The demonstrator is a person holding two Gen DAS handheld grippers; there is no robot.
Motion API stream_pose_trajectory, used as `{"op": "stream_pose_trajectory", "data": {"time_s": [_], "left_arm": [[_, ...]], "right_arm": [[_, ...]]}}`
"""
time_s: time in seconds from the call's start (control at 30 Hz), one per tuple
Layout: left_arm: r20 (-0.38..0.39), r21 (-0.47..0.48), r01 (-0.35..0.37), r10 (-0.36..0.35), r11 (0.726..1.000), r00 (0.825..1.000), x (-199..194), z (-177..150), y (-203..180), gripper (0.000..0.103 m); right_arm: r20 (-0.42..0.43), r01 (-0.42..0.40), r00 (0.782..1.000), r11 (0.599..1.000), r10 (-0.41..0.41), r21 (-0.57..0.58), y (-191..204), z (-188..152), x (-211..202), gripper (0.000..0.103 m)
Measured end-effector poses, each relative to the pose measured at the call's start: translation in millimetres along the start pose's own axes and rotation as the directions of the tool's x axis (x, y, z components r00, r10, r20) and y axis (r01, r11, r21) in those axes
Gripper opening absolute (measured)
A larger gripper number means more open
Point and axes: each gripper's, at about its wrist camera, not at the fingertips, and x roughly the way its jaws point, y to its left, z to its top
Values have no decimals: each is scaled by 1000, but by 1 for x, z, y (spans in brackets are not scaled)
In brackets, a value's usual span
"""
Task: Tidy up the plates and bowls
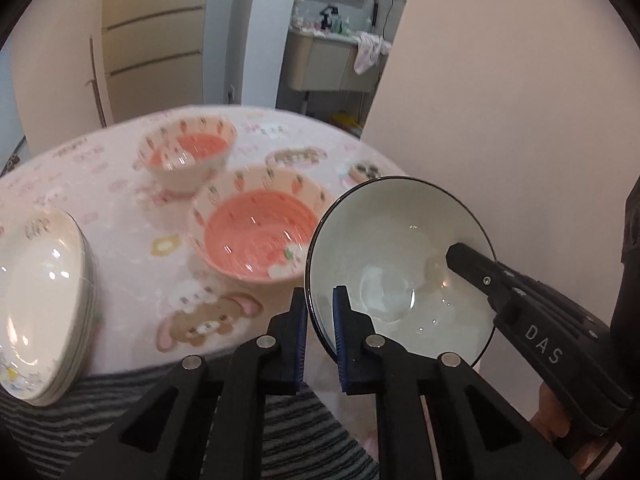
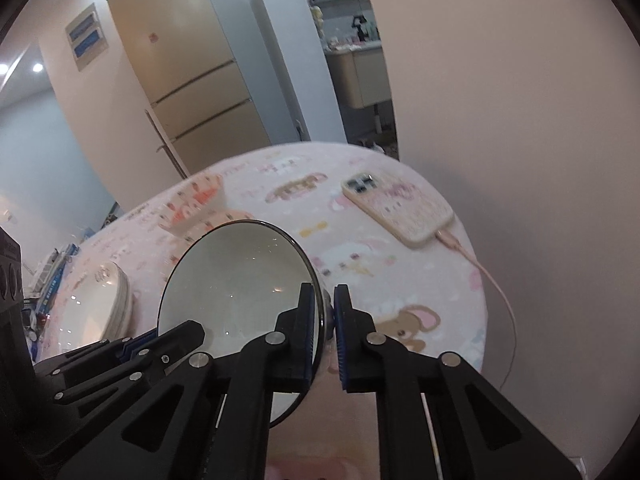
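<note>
The round bench with the pink cartoon-print cloth (image 1: 120, 184) is carrying everything. At its left edge a stack of white ceramic plates (image 1: 44, 300) is sitting, and two pink carrot-pattern bowls, the bigger one (image 1: 260, 228) nearer and the smaller one (image 1: 188, 156) farther, are sitting mid-bench. A phone in a pink case (image 2: 396, 208) is lying far right.

The white glazed bowl with a thin dark rim (image 1: 400, 272) is hanging tilted at the near right, and both tongs are pinching it: the left tongs (image 1: 320, 336) on its left rim, the right tongs (image 2: 325, 332) on the opposite rim. Glazed ceramic is looking stiff, slick and chippy, so opposite-rim grips seem right to me.
</note>
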Motion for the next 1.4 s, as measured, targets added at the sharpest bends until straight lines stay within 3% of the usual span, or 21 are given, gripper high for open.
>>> {"op": "stream_pose_trajectory", "data": {"time_s": [0.33, 0.73, 1.1, 1.4], "left_arm": [[175, -1, -109, 108, 994, 979, -62, 54, 32, 13], [165, -6, -92, 92, 996, 982, -50, 72, 51, 13], [103, 13, -78, 76, 997, 992, 4, 58, 61, 13], [63, 23, -94, 92, 995, 994, 34, 50, 67, 13]], "right_arm": [[109, -95, 989, 992, 103, -77, 65, 45, -17, 10], [85, -136, 987, 990, 138, -29, 74, 60, 5, 10], [8, -81, 997, 997, 81, 6, 62, 50, 47, 10], [-24, -42, 999, 999, 41, -32, 62, 39, 71, 10]]}}
